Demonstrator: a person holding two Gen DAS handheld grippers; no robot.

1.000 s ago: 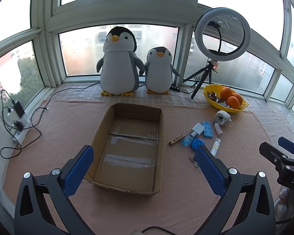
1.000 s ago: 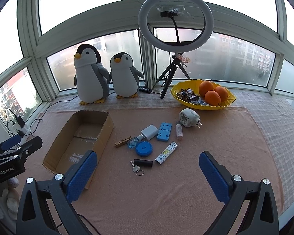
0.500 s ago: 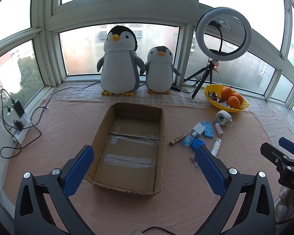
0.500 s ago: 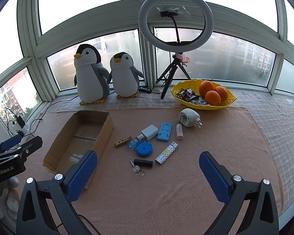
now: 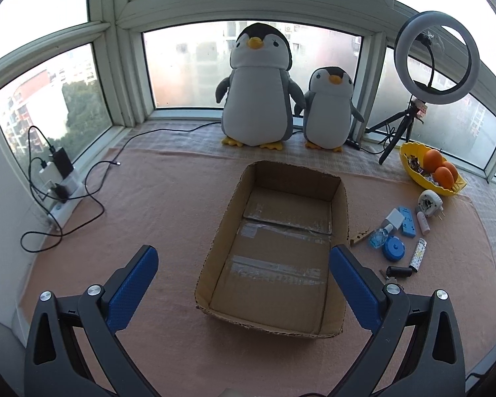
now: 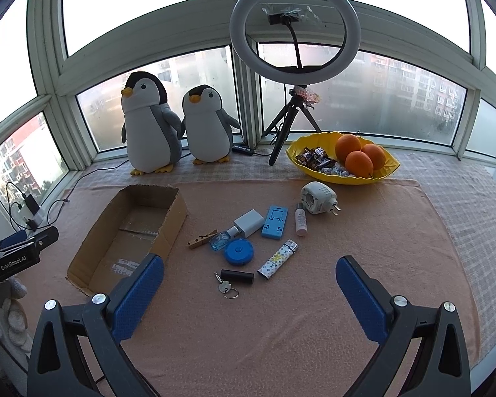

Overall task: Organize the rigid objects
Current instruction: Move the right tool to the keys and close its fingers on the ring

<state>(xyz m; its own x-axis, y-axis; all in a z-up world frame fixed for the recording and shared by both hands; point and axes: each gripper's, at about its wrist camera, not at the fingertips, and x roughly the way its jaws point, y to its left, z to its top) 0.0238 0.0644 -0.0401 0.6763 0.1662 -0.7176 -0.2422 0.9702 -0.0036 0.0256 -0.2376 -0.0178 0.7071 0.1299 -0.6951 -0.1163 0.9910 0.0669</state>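
A: How do the tools stand?

B: Both wide open and holding nothing. The left tool (image 5: 241, 284) hangs over the near end of the cardboard box (image 5: 342, 218), and the right tool (image 6: 249, 292) over bare pink cloth (image 6: 363, 231) on the desk, touching nothing.

A: And the things to sort?

B: All loose on the cloth, just right of the box. Nearest the right tool lie a key on a ring (image 6: 227, 287) and a black cylinder (image 6: 237, 277), touching. Past them are a patterned lighter (image 6: 277, 259) and a round blue tape measure (image 6: 238, 252). Farther on: a wooden clothespin (image 6: 201, 239), a small clear blue bottle (image 6: 221, 240), a white charger block (image 6: 248, 222), a blue phone stand (image 6: 274, 221), a small white tube (image 6: 301, 220) and a white plug-in device (image 6: 317, 197).

A: The box?

B: Open-topped, with only tape strips on its floor.

A: Behind?

B: A yellow bowl (image 6: 388, 170) of oranges and sweets, a ring light (image 6: 296, 29) on a tripod, and two plush penguins (image 6: 150, 125) at the window.
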